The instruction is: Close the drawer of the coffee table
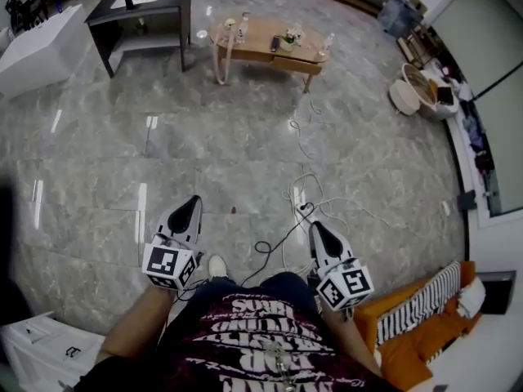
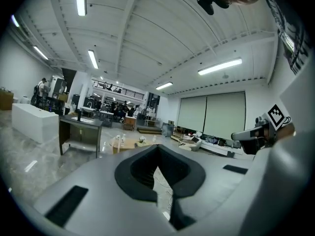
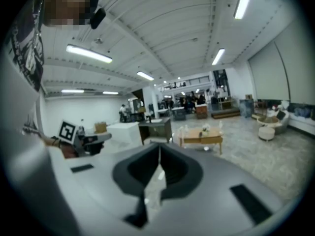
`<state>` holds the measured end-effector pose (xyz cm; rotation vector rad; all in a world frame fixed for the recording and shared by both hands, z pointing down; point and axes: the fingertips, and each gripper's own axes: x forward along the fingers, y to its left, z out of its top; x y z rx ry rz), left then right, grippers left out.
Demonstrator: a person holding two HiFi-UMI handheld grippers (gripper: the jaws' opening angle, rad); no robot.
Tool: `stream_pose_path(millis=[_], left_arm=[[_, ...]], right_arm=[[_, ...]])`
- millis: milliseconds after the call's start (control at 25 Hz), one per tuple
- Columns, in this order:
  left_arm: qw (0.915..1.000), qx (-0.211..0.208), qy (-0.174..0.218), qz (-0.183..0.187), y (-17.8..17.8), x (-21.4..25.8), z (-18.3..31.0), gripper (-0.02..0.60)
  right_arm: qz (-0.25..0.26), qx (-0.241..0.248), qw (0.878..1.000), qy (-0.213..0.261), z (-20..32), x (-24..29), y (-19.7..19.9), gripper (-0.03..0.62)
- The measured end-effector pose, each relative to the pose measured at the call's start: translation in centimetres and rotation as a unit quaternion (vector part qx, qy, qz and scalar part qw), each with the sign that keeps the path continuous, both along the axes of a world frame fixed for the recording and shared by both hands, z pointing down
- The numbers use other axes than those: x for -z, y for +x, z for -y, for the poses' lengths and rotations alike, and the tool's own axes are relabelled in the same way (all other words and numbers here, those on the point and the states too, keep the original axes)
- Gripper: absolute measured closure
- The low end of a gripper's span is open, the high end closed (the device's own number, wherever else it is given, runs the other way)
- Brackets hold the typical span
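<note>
a person stands on a polished grey stone floor with a two-jaw tool in each hand, both held low at the bottom of the head view and both aimed up the frame. the left gripper [image 1: 193, 202] and the right gripper [image 1: 315, 227] are each clenched tight, pads together, with nothing caught between them; each gripper's own view shows the jaws meeting in a thin seam and only open room beyond.

the coffee table [image 1: 263, 36], a pale wooden oval with small items on top, sits well apart from both tools at the top centre of the head view. its long axis runs across the frame, dipping a little toward the right. the drawer [image 1: 299, 64] hangs under the right-hand part of the tabletop and appears to jut toward the person, though at this range the gap is too small to make out for sure. its front faces down the frame, so closing it looks like a push straight up the frame, across the table's long axis.

the drawer lies almost directly above the right gripper and off to the upper right of the left one, so the right hand looks better lined up. loose cables [image 1: 306, 188] trail over the floor between the person and the table.
</note>
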<state>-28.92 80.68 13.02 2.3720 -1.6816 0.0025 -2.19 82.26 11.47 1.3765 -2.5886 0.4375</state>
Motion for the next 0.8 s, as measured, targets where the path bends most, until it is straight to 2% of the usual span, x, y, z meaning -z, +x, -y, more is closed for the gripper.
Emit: stream_pose_path(millis=[240,480,800], left_arm=[[0.9994,0.023,-0.024,0.001,-3.1,-1.6,2.2,0.560],[0.9977,0.048,-0.046,0.008,-4.7,-3.9,3.5,0.560],[0.9961,0.064,-0.050,0.035,-3.8,-3.9,9.0,0.560]], right_arm=[[-0.002,-0.009,1.000,-0.013,2.9,-0.1,-1.4,0.559],[0.001,0.032,0.999,-0.018,5.2,-1.8,-3.9,0.559],[0.032,0.027,0.999,-0.033,12.1,-4.3,-2.3,0.559]])
